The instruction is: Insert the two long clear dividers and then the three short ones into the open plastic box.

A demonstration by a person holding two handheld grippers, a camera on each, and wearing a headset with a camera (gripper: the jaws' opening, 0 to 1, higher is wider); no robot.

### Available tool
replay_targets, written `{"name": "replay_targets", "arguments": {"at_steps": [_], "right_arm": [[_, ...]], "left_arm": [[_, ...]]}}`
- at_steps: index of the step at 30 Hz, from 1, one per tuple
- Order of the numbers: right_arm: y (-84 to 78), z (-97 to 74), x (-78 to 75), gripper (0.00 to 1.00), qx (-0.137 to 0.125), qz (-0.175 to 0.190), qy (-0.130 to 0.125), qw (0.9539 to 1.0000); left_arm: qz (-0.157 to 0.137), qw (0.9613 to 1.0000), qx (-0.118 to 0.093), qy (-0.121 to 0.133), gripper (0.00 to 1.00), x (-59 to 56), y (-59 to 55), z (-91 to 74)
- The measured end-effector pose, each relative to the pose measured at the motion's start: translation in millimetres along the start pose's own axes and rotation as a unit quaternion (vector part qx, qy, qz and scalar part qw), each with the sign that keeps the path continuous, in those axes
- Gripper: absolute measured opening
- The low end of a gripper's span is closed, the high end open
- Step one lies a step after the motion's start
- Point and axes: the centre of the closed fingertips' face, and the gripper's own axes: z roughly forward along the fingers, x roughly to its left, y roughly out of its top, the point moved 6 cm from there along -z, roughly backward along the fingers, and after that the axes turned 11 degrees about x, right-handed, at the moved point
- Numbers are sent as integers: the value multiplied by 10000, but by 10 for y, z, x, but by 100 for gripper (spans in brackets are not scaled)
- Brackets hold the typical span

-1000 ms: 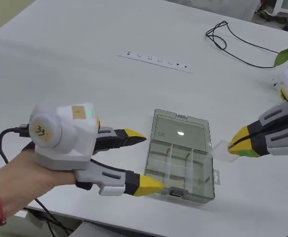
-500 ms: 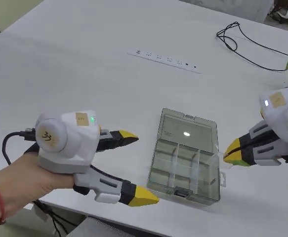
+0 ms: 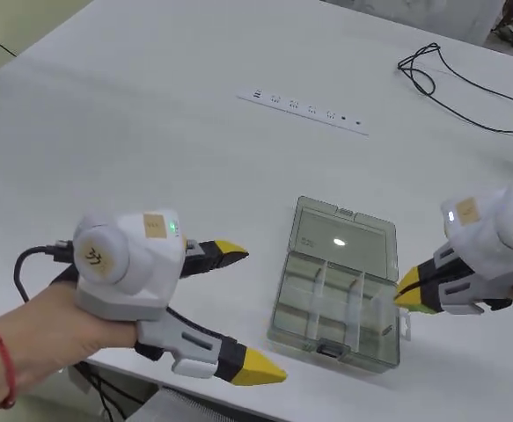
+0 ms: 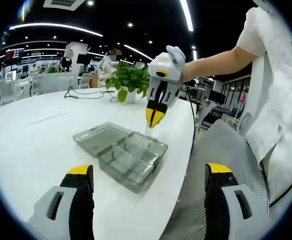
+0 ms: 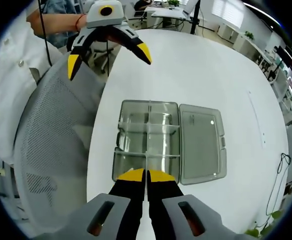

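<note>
Showing the right gripper [image 3: 407,294], jaws clamped on a thin, clear, rigid plastic divider strip [image 3: 384,305], at the right edge of the open smoky-transparent plastic compartment box [image 3: 282,309]. The box lies near the white table's [image 3: 150,132] near edge, its lid folded flat. Seen edge-on in the right gripper view, the strip points straight ahead at the tray. The left gripper [image 3: 247,316], jaws wide apart, hangs farther off.

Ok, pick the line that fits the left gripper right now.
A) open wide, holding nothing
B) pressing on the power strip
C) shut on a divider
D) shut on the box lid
A: the left gripper has its fingers wide apart with nothing between them; the clear divider sits in the shut right gripper.
</note>
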Motion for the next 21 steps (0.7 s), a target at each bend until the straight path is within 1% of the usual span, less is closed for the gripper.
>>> {"name": "replay_targets", "arguments": {"at_steps": [5,11,18,21], "right_arm": [[-16,19,-26,2,2,35,25,10000],[-15,30,-5,2,44,47,45,10000],[-4,13,24,2,-2,115,53,9999],[-48,6,0,2,-18,121,16,9999]], "left_arm": [[-3,10000,-20,-5,94,-2,11,-10],[-19,10000,-20,-2,93,-1,4,-12],[-21,10000,-18,-24,92,-7,0,0],[-33,10000,-44,-29,93,-6,9,2]]}}
